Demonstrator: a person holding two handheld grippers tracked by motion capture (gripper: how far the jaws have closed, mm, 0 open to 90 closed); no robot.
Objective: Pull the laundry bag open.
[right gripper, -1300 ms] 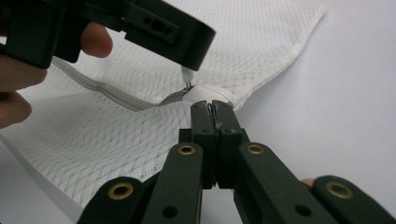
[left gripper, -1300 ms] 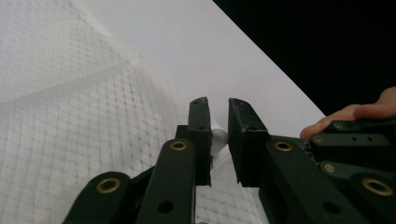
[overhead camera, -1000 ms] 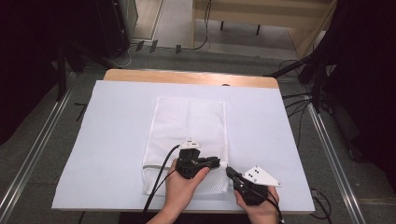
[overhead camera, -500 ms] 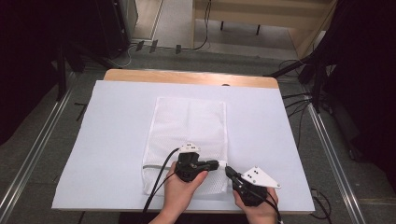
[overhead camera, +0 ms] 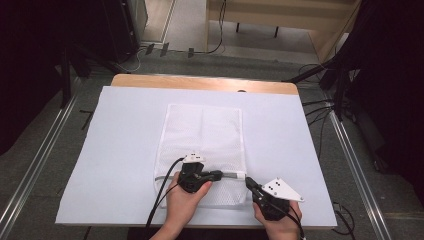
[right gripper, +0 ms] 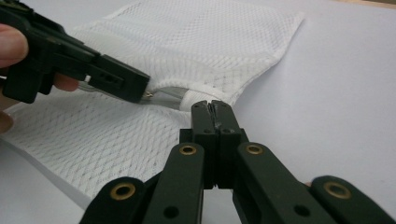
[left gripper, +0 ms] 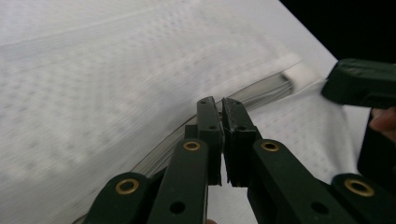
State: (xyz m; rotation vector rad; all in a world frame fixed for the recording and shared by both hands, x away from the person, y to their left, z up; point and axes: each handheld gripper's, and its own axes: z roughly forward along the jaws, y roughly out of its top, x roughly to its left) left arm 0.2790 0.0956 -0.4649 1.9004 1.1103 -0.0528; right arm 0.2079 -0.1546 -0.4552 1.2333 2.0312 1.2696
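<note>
Two grippers are set at the near end of a mesh bag [overhead camera: 202, 145]. The left gripper [overhead camera: 216, 175] is pinched shut on the bag's zipper [left gripper: 261, 93]. The right gripper [overhead camera: 248, 181] is clamped on the bag's corner [right gripper: 198, 98].

White mesh bag [overhead camera: 202, 145], grey zip [overhead camera: 230, 175], black tools.

Left gripper [overhead camera: 216, 175] held low in the left hand [overhead camera: 186, 202], pointing to the right, jaws just closed together. Right gripper [overhead camera: 248, 182] in the right hand [overhead camera: 278, 221], angled up-left, jaws pressed shut, tips near the left's.
</note>
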